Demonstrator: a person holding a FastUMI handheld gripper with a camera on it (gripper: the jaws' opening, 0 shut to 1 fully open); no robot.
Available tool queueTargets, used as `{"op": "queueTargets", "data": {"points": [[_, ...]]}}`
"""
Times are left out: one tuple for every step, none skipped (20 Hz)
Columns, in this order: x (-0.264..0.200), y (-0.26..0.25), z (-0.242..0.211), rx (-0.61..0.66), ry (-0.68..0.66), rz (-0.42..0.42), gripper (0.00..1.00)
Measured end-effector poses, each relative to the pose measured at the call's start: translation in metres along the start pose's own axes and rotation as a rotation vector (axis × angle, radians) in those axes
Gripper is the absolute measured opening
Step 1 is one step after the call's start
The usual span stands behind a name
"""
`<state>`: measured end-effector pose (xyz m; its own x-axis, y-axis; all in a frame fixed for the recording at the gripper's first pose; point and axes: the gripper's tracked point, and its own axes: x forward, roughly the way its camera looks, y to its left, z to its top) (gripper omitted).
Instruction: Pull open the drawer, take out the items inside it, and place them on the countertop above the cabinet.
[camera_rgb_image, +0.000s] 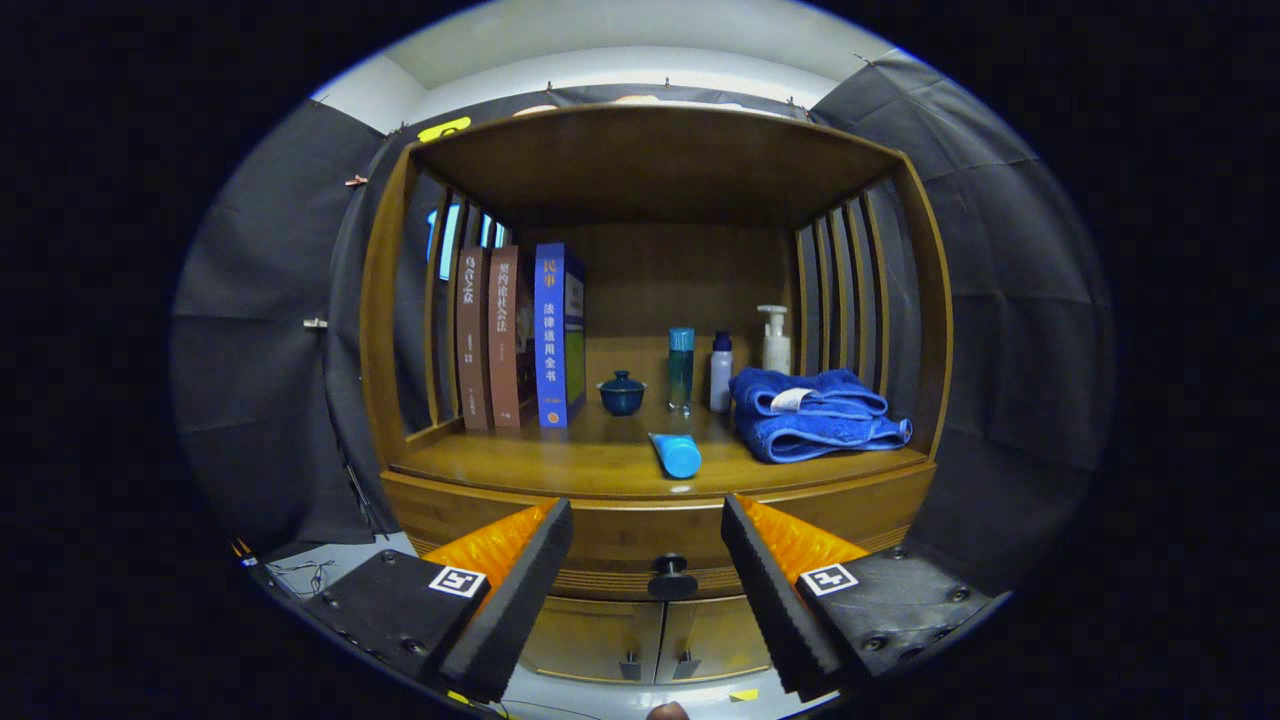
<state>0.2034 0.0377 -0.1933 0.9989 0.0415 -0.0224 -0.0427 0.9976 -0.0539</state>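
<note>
We see the tongs (647, 530) as two mirrored fingers (515, 600). Each finger carries a thick black foam pad with a finely ribbed inner edge, tapering to a blunt, squared tip. Behind each pad sits a translucent orange body with a rippled surface. Each orange body joins a flat black mounting block with a matte finish. We note one square black-and-white fiducial marker on each block, placed close to the orange section. Dark round-head screws are set into the blocks: we count several along the outer edge of the right block and at least two on the left block.
</note>
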Motion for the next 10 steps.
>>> {"op": "queueTargets", "data": {"points": [[-0.005, 0.002, 0.006, -0.003, -0.009, 0.002, 0.98], [-0.011, 0.004, 0.012, -0.008, -0.017, 0.005, 0.98], [-0.017, 0.005, 0.017, -0.013, -0.023, 0.005, 0.98], [-0.023, 0.007, 0.022, -0.017, -0.027, 0.006, 0.98], [-0.028, 0.009, 0.027, -0.018, -0.031, 0.009, 0.98], [-0.034, 0.011, 0.032, -0.016, -0.036, 0.013, 0.98], [-0.040, 0.011, 0.038, -0.013, -0.042, 0.012, 0.99], [-0.045, 0.011, 0.045, -0.010, -0.050, 0.009, 0.98], [-0.051, 0.011, 0.051, -0.004, -0.059, 0.007, 0.98], [-0.056, 0.012, 0.057, 0.004, -0.065, 0.008, 0.98]]}}
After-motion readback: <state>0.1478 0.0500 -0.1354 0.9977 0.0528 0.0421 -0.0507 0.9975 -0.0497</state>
